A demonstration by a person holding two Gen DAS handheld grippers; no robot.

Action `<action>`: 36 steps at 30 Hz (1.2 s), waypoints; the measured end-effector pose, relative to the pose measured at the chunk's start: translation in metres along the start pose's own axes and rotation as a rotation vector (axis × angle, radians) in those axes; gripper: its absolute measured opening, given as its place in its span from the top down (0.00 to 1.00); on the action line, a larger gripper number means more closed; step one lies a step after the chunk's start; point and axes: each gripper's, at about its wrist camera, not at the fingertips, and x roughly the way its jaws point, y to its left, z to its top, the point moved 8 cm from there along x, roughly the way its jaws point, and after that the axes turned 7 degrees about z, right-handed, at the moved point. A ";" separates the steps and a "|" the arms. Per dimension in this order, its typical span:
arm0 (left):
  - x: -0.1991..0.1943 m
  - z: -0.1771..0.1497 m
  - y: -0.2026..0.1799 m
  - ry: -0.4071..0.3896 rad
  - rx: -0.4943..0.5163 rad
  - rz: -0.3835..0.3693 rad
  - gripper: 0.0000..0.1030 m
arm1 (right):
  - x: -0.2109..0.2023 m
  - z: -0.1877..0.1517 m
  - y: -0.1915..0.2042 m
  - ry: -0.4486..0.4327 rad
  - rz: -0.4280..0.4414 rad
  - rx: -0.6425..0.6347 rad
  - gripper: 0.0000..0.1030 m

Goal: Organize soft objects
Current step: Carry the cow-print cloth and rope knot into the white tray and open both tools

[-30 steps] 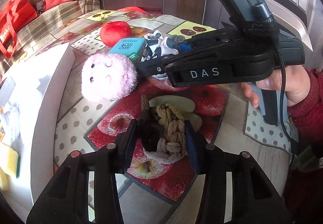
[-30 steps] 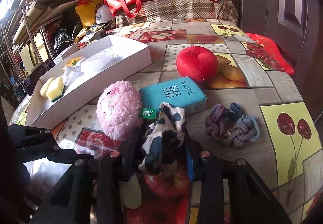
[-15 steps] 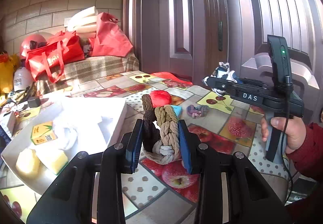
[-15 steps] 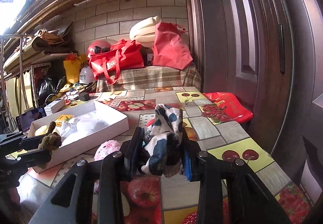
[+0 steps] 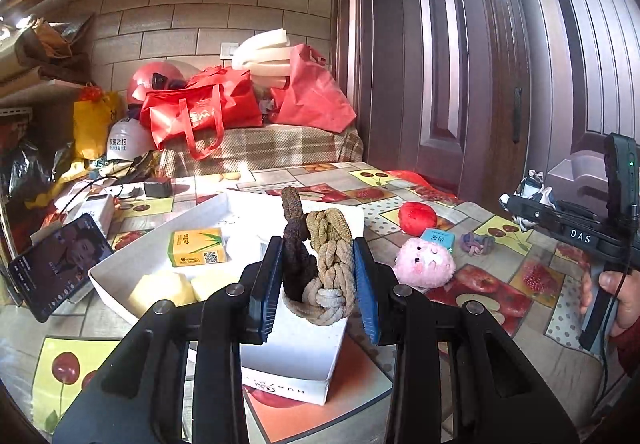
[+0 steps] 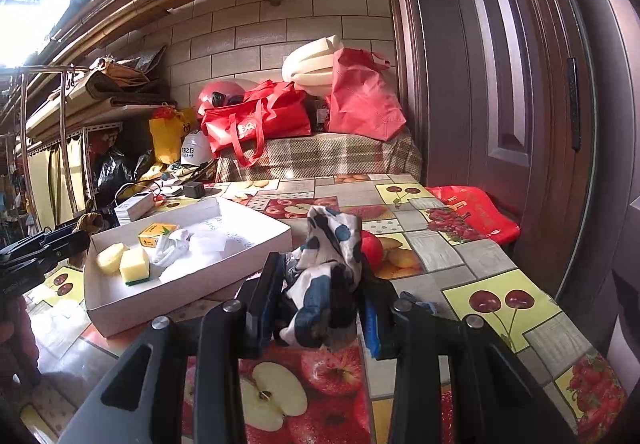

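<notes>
Holding sponges [image 6: 124,262], carton [image 5: 195,247]: white box [image 5: 280,360]

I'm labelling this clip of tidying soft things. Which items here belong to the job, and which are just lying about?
Part of the job:
- brown-and-tan braided rope toy, in left gripper
- black-and-white patterned cloth, in right gripper
- pink plush ball
- red plush ball
- white cardboard box

Lying about:
- black phone
- red tote bag
- red helmet

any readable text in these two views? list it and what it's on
"DAS": black right gripper body.
"HUAZHIYI" or similar, upside down, partly legible: white cardboard box front wall.
Too small or blurred: yellow-green carton, teal tissue pack, white helmet, red tote bag.
</notes>
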 end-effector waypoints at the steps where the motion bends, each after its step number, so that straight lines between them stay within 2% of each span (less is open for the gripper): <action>1: -0.001 0.000 0.000 -0.002 0.001 0.002 0.68 | 0.000 -0.001 0.004 0.000 0.009 -0.002 0.66; 15: -0.003 -0.003 0.020 0.010 -0.034 0.053 0.68 | 0.006 -0.005 0.041 0.024 0.095 -0.035 0.66; 26: -0.001 -0.003 0.030 0.020 -0.047 0.077 0.68 | 0.015 -0.005 0.050 0.035 0.122 -0.022 0.66; 36: 0.009 -0.007 0.049 0.053 -0.034 0.127 0.68 | 0.050 -0.008 0.084 0.088 0.209 -0.032 0.66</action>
